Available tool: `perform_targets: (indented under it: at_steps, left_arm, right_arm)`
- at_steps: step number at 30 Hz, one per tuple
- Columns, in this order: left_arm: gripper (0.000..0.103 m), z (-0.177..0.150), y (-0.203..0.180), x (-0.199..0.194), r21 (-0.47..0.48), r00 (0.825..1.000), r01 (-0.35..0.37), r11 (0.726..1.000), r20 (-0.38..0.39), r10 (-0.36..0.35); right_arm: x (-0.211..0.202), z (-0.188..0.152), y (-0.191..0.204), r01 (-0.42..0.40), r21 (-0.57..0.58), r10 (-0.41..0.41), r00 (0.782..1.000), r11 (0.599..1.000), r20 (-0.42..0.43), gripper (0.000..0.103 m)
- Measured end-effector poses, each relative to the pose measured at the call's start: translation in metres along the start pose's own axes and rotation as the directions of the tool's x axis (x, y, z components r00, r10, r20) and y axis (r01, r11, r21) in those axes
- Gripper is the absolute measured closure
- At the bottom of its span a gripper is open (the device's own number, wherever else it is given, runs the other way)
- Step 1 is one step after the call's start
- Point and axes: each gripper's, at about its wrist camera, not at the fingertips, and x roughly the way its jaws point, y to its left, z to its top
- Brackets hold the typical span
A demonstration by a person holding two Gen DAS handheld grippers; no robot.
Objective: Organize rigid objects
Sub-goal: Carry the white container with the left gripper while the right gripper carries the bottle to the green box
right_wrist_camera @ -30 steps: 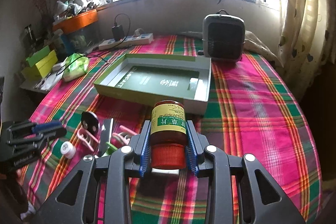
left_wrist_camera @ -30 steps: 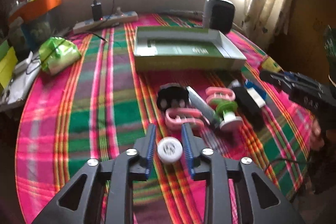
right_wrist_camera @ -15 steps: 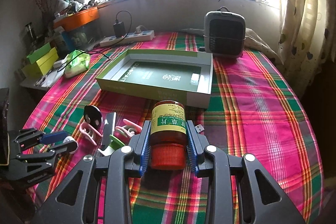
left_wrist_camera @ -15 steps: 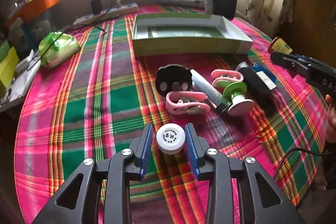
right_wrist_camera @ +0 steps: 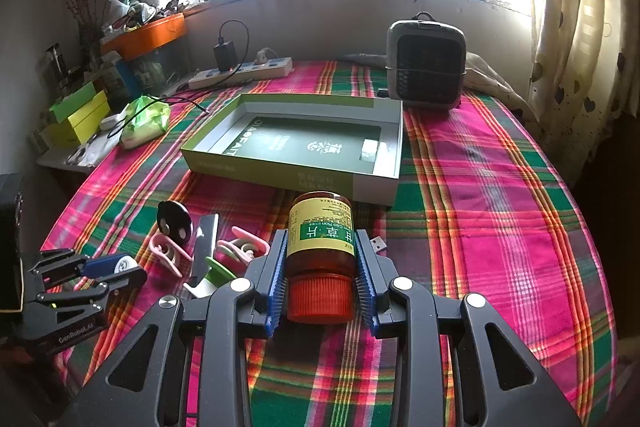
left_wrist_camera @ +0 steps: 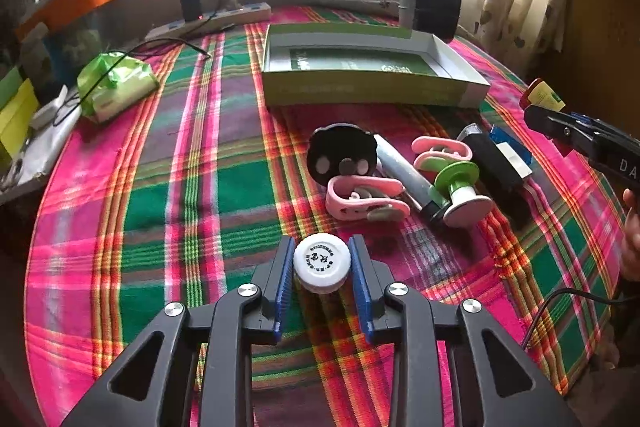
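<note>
A small bottle with a white cap (left_wrist_camera: pixel 322 261) stands on the plaid cloth between the blue pads of my left gripper (left_wrist_camera: pixel 321 243). Its jaws are closing and the pads touch both sides of the cap. My right gripper (right_wrist_camera: pixel 320 233) is shut on a brown medicine bottle (right_wrist_camera: pixel 320 267) with a red cap and yellow-green label, held above the cloth in front of the open green box (right_wrist_camera: pixel 280 171). The left wrist view shows the right gripper (left_wrist_camera: pixel 560 115) at the right edge. The left gripper (right_wrist_camera: pixel 120 267) appears low left in the right wrist view.
Between the grippers lie a black round piece (left_wrist_camera: pixel 340 155), two pink clips (left_wrist_camera: pixel 364 199), a grey tube (left_wrist_camera: pixel 404 171), a green-and-white spool (left_wrist_camera: pixel 460 187) and a black device (left_wrist_camera: pixel 496 167). A heater (right_wrist_camera: pixel 426 63) and power strip (right_wrist_camera: pixel 244 73) stand at the back, a green packet (left_wrist_camera: pixel 116 83) at left.
The left jaws widened around the white-capped bottle, then closed in on it, and the bottle now sits deeper between the pads. The right gripper and its bottle have kept still.
</note>
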Motion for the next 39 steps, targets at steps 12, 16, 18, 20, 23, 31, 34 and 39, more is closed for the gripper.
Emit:
perform_targets:
  at_steps: [12,16,18,20,23,31,34,39]
  left_arm:
    - [0.077,0.071,0.006,-0.017,0.048,0.991,-0.006,0.999,0.133,0.0]
    - [0.077,0.097,0.005,-0.01,0.066,0.989,0.0,0.998,0.149,-0.01]
    - [0.077,0.109,0.005,-0.002,0.067,0.989,0.005,0.998,0.146,-0.015]
    - [0.077,0.119,0.006,0.007,0.063,0.99,0.01,0.998,0.137,-0.018]
    - [0.077,0.132,0.004,0.023,0.066,0.992,0.001,0.998,0.127,-0.01]
    - [0.077,0.16,0.0,0.074,0.027,0.998,0.014,1.0,0.058,-0.016]
    - [0.077,0.167,-0.003,0.087,0.038,0.998,0.018,0.999,0.052,-0.02]
    - [0.077,0.179,-0.001,0.11,0.028,1.0,-0.002,1.0,0.019,0.002]
  right_arm:
    - [-0.002,0.028,-0.007,0.03,-0.023,-0.029,0.999,0.999,0.042,0.07]
    - [0.004,0.042,-0.01,0.036,-0.034,-0.034,0.998,0.999,0.048,0.07]
    - [0.009,0.049,-0.011,0.04,-0.05,-0.038,0.998,0.998,0.047,0.07]
    - [0.016,0.056,-0.013,0.043,-0.054,-0.041,0.998,0.998,0.038,0.07]
    - [0.03,0.067,-0.015,0.037,-0.059,-0.036,0.999,0.998,0.027,0.07]
    - [0.076,0.087,-0.019,0.017,-0.055,-0.019,0.999,0.998,-0.041,0.07]
    - [0.093,0.093,-0.022,0.018,-0.047,-0.022,0.997,0.999,-0.071,0.07]
    - [0.118,0.102,-0.025,0.033,-0.048,-0.038,0.993,0.998,-0.109,0.07]
